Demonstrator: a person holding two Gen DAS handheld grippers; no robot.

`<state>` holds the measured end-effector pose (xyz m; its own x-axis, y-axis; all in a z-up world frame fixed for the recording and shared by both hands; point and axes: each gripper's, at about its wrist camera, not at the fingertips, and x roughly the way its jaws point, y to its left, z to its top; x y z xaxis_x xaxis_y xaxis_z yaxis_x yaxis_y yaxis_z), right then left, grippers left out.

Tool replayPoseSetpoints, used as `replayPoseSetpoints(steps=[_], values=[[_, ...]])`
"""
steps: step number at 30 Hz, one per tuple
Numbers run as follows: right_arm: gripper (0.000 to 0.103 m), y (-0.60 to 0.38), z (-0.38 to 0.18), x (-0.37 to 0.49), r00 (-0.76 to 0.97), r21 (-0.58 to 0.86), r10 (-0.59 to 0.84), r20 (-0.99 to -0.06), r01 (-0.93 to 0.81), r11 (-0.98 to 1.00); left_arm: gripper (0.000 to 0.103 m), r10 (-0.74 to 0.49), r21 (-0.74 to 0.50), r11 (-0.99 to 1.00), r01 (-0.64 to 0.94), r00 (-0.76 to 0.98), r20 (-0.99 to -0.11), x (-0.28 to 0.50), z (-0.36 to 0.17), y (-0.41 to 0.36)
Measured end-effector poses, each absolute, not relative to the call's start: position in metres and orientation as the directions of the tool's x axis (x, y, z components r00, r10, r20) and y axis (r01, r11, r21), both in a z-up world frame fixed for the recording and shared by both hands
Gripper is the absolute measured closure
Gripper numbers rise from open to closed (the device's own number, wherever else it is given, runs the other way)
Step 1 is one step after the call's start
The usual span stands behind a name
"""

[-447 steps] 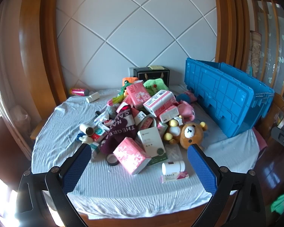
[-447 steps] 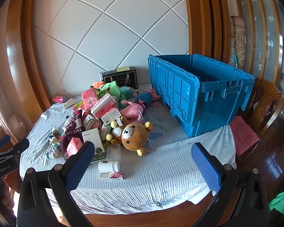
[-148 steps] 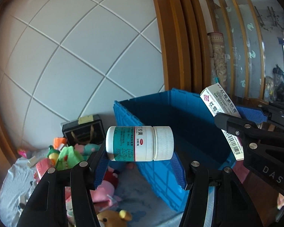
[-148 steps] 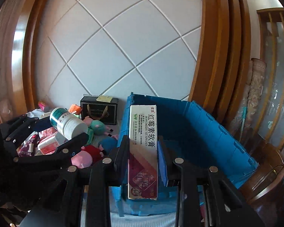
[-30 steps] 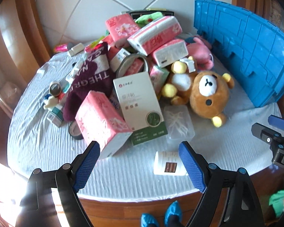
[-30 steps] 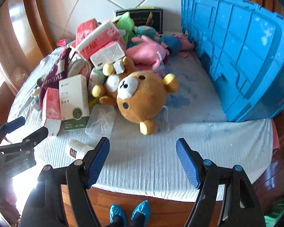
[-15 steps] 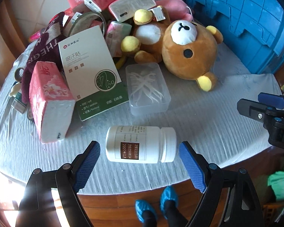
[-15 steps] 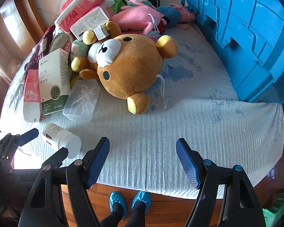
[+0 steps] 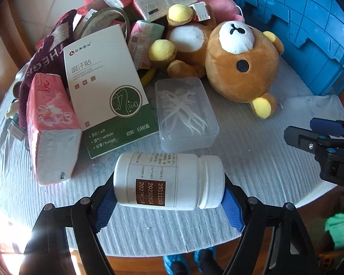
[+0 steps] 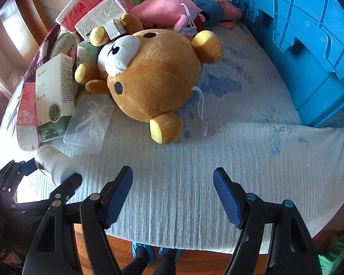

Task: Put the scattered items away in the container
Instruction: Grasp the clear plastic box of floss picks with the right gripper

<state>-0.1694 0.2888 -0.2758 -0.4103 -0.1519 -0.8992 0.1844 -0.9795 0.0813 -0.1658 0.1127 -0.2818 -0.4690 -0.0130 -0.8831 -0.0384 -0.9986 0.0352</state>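
My left gripper [image 9: 168, 202] is shut on a white pill bottle [image 9: 169, 181] lying sideways at the table's front edge, one blue pad at its base and one at its cap. The bottle also shows in the right wrist view [image 10: 57, 163]. My right gripper [image 10: 173, 197] is open and empty above the bare cloth near the front edge. A brown teddy bear [image 10: 149, 80] lies just beyond it. The blue container [image 10: 309, 34] stands at the right, and also shows in the left wrist view [image 9: 298, 18].
A clear plastic box of floss picks [image 9: 184, 112], a white-and-green box [image 9: 105, 87] and a pink tissue pack [image 9: 50, 123] lie behind the bottle. More tissue packs, a maroon towel and pink plush toys [image 10: 169, 6] are piled further back. The table [image 10: 240, 149] has a pale cloth.
My left gripper has moved in around the pill bottle and closed on it. My right gripper has come lower and closer to the teddy bear, still open.
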Motion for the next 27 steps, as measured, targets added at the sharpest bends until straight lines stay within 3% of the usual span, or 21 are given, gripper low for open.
replayPoseSetpoints(steps=[8, 18, 27], values=[[0.033, 0.281, -0.283, -0.198, -0.414, 0.085, -0.172, -0.894, 0.221, -0.972, 0.023, -0.027, 0.041, -0.999, -0.018, -0.505, -0.863, -0.182, -0.264, 0.116], [0.034, 0.247, -0.266, -0.194, -0.371, 0.221, -0.336, -0.866, 0.319, -0.922, 0.023, -0.092, 0.069, -0.996, 0.063, -0.536, -0.839, -0.177, -0.241, 0.090], [0.034, 0.190, -0.288, -0.210, -0.297, 0.257, -0.375, -0.878, 0.369, -0.893, 0.023, -0.096, 0.063, -0.995, 0.080, -0.531, -0.842, -0.164, -0.249, 0.055]])
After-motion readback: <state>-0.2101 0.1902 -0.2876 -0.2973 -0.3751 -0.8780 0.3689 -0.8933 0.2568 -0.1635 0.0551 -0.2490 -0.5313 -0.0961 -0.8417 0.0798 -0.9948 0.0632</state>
